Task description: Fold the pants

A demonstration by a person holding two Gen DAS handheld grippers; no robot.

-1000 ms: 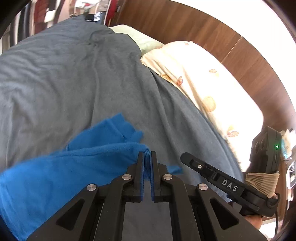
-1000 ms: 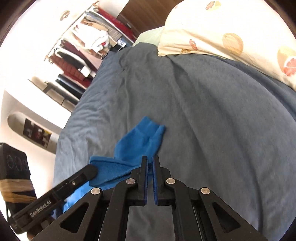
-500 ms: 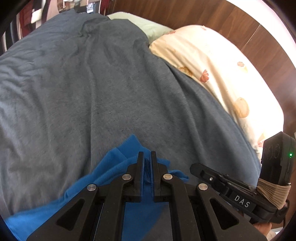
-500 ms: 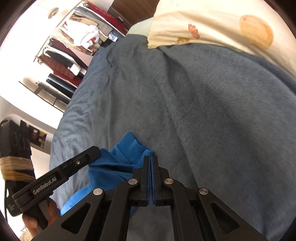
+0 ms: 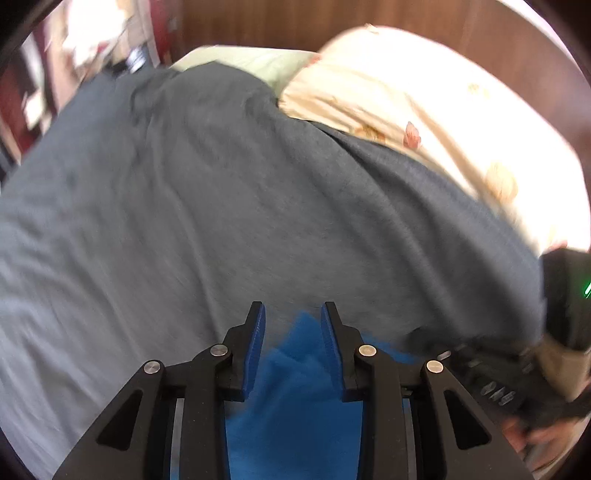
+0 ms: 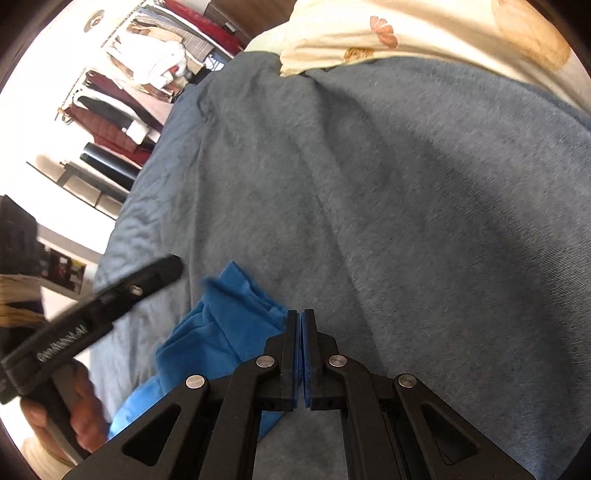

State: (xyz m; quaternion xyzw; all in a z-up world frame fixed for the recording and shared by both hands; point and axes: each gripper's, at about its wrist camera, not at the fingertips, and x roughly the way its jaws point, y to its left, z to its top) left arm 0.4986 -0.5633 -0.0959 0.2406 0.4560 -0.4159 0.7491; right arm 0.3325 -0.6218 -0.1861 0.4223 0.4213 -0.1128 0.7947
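Note:
The blue pants (image 5: 295, 373) lie bunched on the grey bedspread (image 5: 221, 206). My left gripper (image 5: 291, 319) is open, its fingers standing apart over the cloth's tip. In the right wrist view the pants (image 6: 225, 328) lie left of my right gripper (image 6: 300, 321), which is shut on the edge of the blue cloth. The left gripper (image 6: 92, 314) shows there as a blurred black bar, held in a hand at the left.
A cream pillow with orange prints (image 5: 424, 110) and a pale green pillow (image 5: 251, 62) lie at the head of the bed against a wooden headboard (image 5: 332, 18). A rack of hanging clothes (image 6: 140, 85) stands beyond the bed's left side.
My left gripper has opened and let go of the blue cloth. Both grippers have moved lower and forward, and the pants now lie bunched on the bed. The right gripper stays shut on the cloth.

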